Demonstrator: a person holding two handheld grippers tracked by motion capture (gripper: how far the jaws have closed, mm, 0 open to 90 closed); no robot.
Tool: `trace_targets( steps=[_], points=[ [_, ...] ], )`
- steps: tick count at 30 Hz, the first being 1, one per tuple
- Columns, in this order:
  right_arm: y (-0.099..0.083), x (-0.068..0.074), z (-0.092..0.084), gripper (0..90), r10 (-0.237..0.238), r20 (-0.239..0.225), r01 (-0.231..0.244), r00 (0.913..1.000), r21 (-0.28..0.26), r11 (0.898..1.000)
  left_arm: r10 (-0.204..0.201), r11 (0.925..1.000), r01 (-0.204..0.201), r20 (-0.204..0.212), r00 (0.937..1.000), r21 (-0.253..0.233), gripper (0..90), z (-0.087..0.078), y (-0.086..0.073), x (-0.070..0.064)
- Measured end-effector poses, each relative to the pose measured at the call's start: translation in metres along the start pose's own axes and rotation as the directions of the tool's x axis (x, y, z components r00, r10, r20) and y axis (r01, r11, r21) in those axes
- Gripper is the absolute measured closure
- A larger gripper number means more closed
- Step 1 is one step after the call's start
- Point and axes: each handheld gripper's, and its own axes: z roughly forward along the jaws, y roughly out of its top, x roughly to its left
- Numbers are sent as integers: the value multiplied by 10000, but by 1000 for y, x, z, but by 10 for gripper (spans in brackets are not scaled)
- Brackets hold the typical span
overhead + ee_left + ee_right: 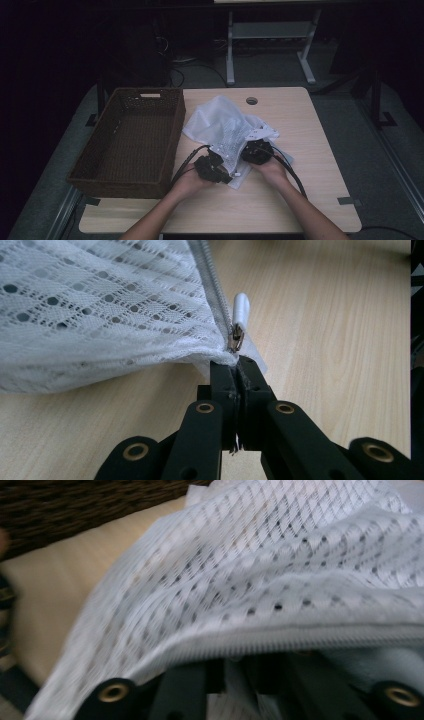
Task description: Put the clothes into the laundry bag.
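Pinching a corner of the mesh bag (100, 315), the left gripper (236, 371) has its jaws pressed together on the white fabric just below the zip slider (235, 337), whose pale pull tab (241, 310) stands up right above the jaw tips. From that gripper the bag spreads away to the left, lying on the table (340, 330), with the zip line running up and away from the pinch. In the high view the left gripper (212, 167) sits at the bag's near edge, with the basket (131, 140) off to its left. The right gripper (257, 151) lies just to the right of the other, on the bag (225, 125) itself. In its own view the right gripper (250, 675) is draped by mesh, the zip tape (300, 637) crossing just above its jaws; the jaws stand a little apart and fabric hangs between them, but whether the pads press on it cannot be told. The basket wall (75, 505) shows beyond the bag, far from those jaws.
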Motion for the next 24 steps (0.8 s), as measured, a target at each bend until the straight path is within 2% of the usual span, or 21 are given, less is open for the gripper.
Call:
trace_targets(
  steps=[3,6,11,14,17,21,22,24],
  points=[
    [-2,1,-17,633,-177,-148,183,9997,390,9991,-13,10000,12,-57,10000,-39,877,-1,0,0],
    [-5,0,-36,552,-155,-213,167,9997,585,9981,-34,10000,34,-95,9999,-73,876,-2,0,1],
    [-13,0,-71,452,-273,-366,288,9990,402,9988,-97,9999,97,-124,9999,-43,876,-2,-1,2],
    [-23,-4,-92,404,-400,17,399,9992,413,9983,-83,10000,82,-160,9998,-31,876,-2,-1,1],
    [-40,-16,-109,385,-185,469,161,9987,501,9986,-90,9999,90,-159,9998,-50,876,-3,-1,1],
    [-64,-38,-116,352,34,1025,-135,9947,981,9951,-101,9999,101,-136,9999,-21,877,-2,0,2],
    [-67,-43,-114,336,133,1068,-255,9942,1136,9932,-103,9999,103,-126,9999,-24,876,-2,0,2],
    [-72,-51,-107,316,397,867,-518,9954,1419,9885,-96,10000,96,-146,9998,-9,876,-2,-1,2]
  ],
)
